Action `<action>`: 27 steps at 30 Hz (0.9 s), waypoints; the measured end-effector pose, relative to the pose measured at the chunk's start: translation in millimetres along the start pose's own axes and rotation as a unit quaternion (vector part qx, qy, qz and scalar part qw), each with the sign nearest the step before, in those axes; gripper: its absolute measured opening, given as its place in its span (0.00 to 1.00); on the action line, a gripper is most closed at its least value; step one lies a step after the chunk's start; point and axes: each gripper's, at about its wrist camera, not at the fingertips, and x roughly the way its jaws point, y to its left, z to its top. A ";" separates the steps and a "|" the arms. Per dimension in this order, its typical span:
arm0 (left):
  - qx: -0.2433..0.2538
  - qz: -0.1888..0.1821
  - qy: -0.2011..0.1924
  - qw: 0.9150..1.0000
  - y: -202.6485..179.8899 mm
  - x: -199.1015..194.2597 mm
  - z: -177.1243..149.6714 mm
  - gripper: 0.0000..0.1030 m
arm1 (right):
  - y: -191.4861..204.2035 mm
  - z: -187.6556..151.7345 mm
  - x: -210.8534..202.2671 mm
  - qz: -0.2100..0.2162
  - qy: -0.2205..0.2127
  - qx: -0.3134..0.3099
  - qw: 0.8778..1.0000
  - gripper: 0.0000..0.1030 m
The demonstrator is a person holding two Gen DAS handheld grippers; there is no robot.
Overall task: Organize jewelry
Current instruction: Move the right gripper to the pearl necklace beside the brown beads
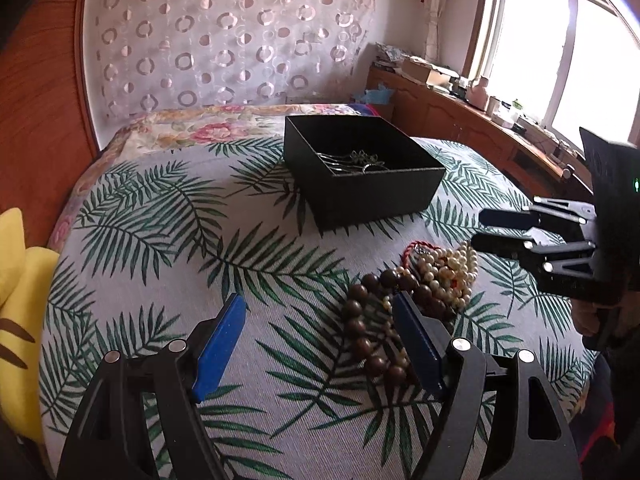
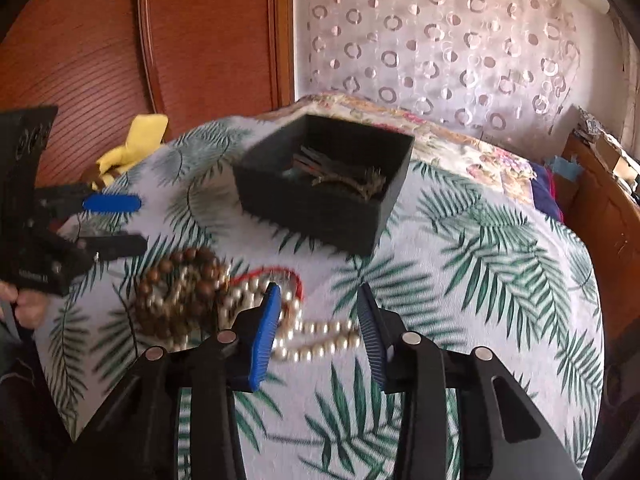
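An open black box stands on the leaf-print bedspread with thin metal jewelry inside it; the right wrist view also shows the box. In front of it lies a heap: brown wooden beads, a pearl necklace and a red cord. My left gripper is open, its right finger beside the brown beads. My right gripper is open over the pearl necklace, whose strand lies between its fingers, untouched by the pads. Brown beads lie to its left.
A yellow cushion sits at the bed's left edge against the wooden headboard. A floral cover lies behind the box. A wooden cabinet with clutter runs under the window on the right.
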 end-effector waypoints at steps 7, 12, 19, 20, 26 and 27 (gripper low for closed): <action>0.002 -0.002 0.008 1.000 -2.4 3.7 -6.7 0.71 | -7.7 -19.5 1.2 -0.007 0.017 0.010 1.000 0.33; 0.003 -0.005 0.010 1.000 -4.5 5.1 -7.9 0.71 | -19.5 -19.7 6.3 -0.014 0.018 0.036 0.999 0.30; 0.007 -0.007 0.013 1.000 -8.6 6.7 -9.7 0.71 | -20.5 -13.6 21.3 -0.022 0.031 0.044 0.998 0.25; 0.007 -0.007 0.013 1.000 -9.0 6.9 -10.2 0.71 | -21.5 -12.9 22.6 -0.032 0.035 0.048 0.998 0.23; 0.005 -0.008 0.015 1.000 -8.1 7.7 -11.2 0.71 | -17.7 -9.2 25.8 -0.060 0.047 0.033 0.997 0.19; 0.005 -0.008 0.015 1.000 -7.8 7.8 -11.6 0.71 | -18.0 -9.7 25.1 -0.062 0.048 0.032 0.996 0.19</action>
